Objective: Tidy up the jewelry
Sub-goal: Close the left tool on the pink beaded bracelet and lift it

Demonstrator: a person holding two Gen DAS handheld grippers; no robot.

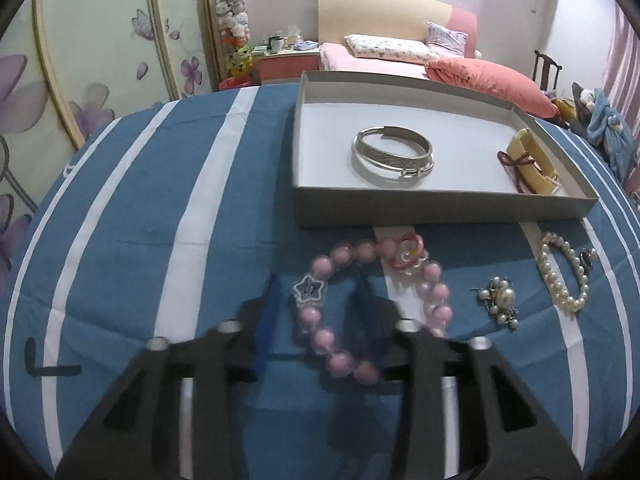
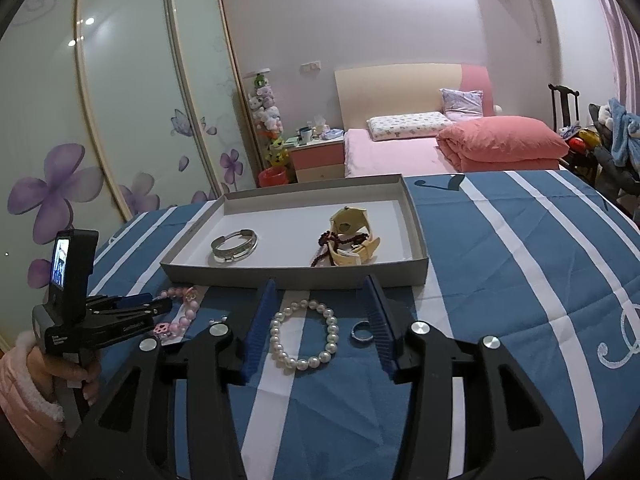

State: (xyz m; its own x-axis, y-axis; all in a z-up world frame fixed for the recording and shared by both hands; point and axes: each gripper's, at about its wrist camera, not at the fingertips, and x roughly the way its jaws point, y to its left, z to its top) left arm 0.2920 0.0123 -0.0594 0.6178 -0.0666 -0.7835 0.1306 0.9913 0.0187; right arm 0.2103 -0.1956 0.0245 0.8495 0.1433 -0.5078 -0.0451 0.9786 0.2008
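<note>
My left gripper (image 1: 318, 312) is spread wide, low over the blue-and-white striped cloth (image 1: 132, 248), its blue fingers (image 1: 266, 320) straddling the near-left part of the pink bead bracelet with star and flower charms (image 1: 372, 304); nothing gripped, and I can't tell if the pads touch the beads. My right gripper (image 2: 320, 322) is also spread wide and holds nothing, with the white pearl bracelet (image 2: 304, 332) lying flat between its fingers and a small silver ring (image 2: 361, 332) just inside the right finger. Straight ahead of both sits the shallow grey cardboard tray (image 2: 296, 274), already holding an engraved silver bangle (image 1: 393, 151), a cream-coloured wristwatch (image 2: 354, 236) and a dark red bead string (image 2: 334, 246) draped over the watch. The tray's near wall is close behind both bracelets, so it's the obstacle forward. Only the left view shows the pearl-cluster brooch (image 1: 500, 300) between pink and pearl bracelets; there the ring sits touching the pearl bracelet's far-right side. Only the right view shows the left gripper from the side, in my hand (image 2: 60, 372). Open cloth lies left of the pink bracelet and right of the tray.
</note>
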